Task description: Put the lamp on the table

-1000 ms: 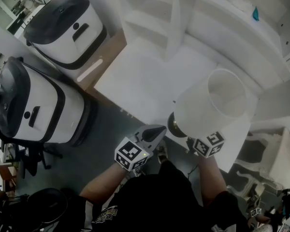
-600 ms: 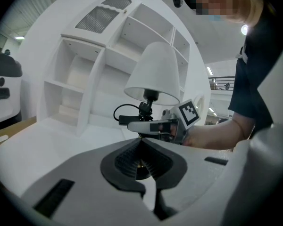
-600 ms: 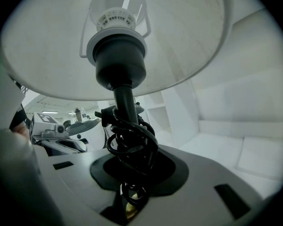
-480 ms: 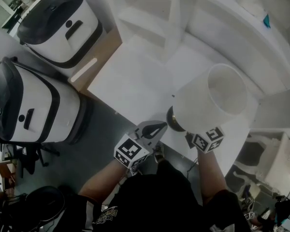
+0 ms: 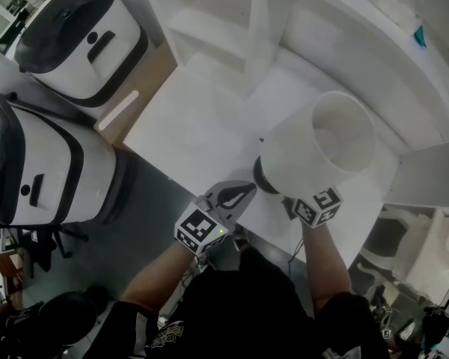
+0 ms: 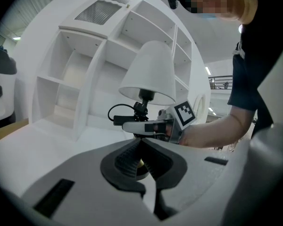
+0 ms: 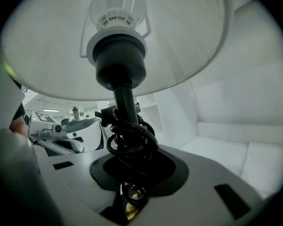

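Observation:
The lamp (image 5: 318, 149) has a white shade, a dark stem and a black cord wound round the stem (image 7: 130, 140). My right gripper (image 5: 288, 200) is shut on that stem just under the shade and holds the lamp upright over the front edge of the white table (image 5: 202, 126). In the left gripper view the lamp (image 6: 148, 74) and the right gripper (image 6: 153, 126) stand just ahead. My left gripper (image 5: 239, 194) sits close to the left of the lamp's base, its jaws closed together with nothing in them (image 6: 140, 149). A brass part of the base shows low behind the jaws.
Two rounded white and black machines (image 5: 82, 36) (image 5: 37, 170) stand on the floor to the left of the table. White shelving (image 5: 232, 21) rises behind the table. A small teal thing (image 5: 420, 36) lies on the top shelf at the right.
The lamp and my right gripper have drifted slightly left and further over the table. My left gripper has kept its place beside the base.

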Demonstrator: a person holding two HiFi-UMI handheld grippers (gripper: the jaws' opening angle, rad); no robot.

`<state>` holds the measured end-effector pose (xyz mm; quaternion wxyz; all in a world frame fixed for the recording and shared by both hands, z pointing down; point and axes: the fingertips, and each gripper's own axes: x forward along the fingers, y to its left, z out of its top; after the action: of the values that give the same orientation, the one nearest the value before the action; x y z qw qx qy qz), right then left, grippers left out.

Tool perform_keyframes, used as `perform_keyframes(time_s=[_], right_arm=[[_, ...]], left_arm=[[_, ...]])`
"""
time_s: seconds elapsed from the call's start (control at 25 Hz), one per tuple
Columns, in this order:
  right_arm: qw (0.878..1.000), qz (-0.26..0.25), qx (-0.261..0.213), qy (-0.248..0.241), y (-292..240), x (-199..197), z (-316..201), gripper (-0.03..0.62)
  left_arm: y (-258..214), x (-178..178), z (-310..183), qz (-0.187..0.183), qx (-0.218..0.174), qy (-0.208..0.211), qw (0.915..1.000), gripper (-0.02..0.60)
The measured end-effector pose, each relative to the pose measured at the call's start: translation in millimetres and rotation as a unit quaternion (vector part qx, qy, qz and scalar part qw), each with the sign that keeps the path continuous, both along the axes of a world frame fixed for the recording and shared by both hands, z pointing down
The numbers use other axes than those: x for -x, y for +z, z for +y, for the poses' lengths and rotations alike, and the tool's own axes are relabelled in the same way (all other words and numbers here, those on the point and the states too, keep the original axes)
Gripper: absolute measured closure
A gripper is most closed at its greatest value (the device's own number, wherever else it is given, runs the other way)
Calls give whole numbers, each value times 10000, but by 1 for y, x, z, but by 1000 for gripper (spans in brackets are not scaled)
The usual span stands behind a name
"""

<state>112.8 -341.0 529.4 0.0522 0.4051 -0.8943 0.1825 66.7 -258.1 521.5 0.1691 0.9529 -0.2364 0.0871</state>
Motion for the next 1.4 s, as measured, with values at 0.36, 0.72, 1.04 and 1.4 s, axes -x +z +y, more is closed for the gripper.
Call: perform_keyframes(time_s=[0.36,0.72,1.04,1.4], right_arm=[[9999,54,-38,-108,21,-5,-34,493],[9999,82,-54,-60,44,-9,-69,493],[9999,154,-78,-11,59,-15,-100,493],[9997,138,-177,19,63,-13,-118,493]], left_arm=[[10,-10,-24,-40,-34,-69,10000,575],[18,-19,-52,-21,-70,-101,9999,575],[21,-21,-67,-21,-9,-181,9998,575],[24,-17,-77,-55,64,-296,9995,575]])
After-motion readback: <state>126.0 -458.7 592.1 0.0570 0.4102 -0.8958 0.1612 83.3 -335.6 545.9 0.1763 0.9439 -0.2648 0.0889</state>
